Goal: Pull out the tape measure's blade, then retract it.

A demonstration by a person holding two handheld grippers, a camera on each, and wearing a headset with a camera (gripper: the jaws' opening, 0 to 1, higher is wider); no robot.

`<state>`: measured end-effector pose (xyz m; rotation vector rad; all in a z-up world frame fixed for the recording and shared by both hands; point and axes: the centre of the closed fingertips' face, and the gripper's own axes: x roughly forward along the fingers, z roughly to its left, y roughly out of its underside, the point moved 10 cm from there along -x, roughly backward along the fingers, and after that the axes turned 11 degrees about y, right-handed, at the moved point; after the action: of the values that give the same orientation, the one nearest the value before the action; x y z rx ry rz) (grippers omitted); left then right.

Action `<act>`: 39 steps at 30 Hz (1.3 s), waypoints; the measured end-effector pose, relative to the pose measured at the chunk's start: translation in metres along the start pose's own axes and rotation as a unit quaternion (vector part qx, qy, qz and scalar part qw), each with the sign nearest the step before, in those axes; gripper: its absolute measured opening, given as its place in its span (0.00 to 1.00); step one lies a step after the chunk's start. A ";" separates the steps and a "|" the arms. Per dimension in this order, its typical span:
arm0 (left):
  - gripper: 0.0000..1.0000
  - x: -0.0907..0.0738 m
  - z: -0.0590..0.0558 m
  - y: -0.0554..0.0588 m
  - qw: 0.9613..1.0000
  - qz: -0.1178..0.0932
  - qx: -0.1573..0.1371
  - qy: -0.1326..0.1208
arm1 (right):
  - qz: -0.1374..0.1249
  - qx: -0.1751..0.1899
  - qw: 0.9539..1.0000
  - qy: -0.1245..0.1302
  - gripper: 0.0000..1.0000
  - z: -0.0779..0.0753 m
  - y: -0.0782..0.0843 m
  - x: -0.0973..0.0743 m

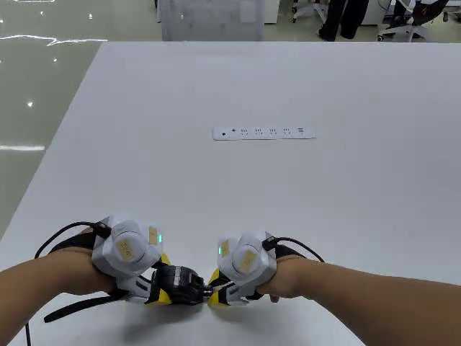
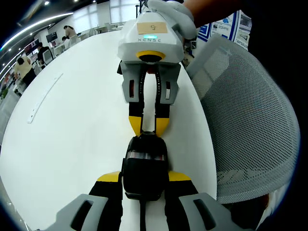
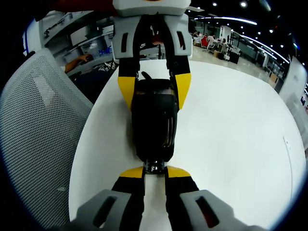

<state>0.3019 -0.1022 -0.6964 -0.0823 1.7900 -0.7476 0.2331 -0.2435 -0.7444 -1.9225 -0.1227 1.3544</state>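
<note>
At the near edge of the white table (image 1: 288,216), the tape measure (image 1: 184,285) sat low over the surface, held between the two grippers. The left gripper (image 1: 164,280) was clenched across the black case, one yellow tip on each flank. The right gripper (image 1: 214,290) met it head-on, its jaws pinched together on the small metal hook (image 3: 154,166) at the case's mouth.

In the right gripper view, no length of blade lay between the hook and the case, so I judged the pull-out had not yet started. The next move would call for the left gripper to keep the case steady while the right drew the hook straight away from it, level with the table. It would need a firm pinch, since the hook was a small thing to hold.

The case looked compact and dark, with a glossy ribbed side.

Further out the table was bare up to a white power strip (image 1: 263,132), with shiny floor beyond.
</note>
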 end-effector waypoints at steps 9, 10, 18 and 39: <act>0.30 0.000 0.000 0.000 1.000 0.000 -0.003 -0.002 | 0.005 0.026 1.000 -0.004 0.15 -0.003 -0.001 0.000; 0.30 0.000 0.000 0.000 1.000 0.000 -0.003 -0.002 | 0.005 0.030 1.000 -0.005 0.15 -0.003 -0.001 0.000; 0.30 0.000 0.000 0.001 1.000 -0.002 -0.006 -0.002 | -0.007 0.032 0.999 -0.004 0.13 -0.002 0.000 0.000; 0.30 0.001 0.000 0.000 1.000 -0.006 -0.006 0.000 | 0.004 0.014 1.000 -0.018 0.13 -0.004 0.008 -0.007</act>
<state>0.3013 -0.1026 -0.6968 -0.1017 1.7965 -0.7451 0.2310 -0.2549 -0.7437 -1.8784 -0.1123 1.3898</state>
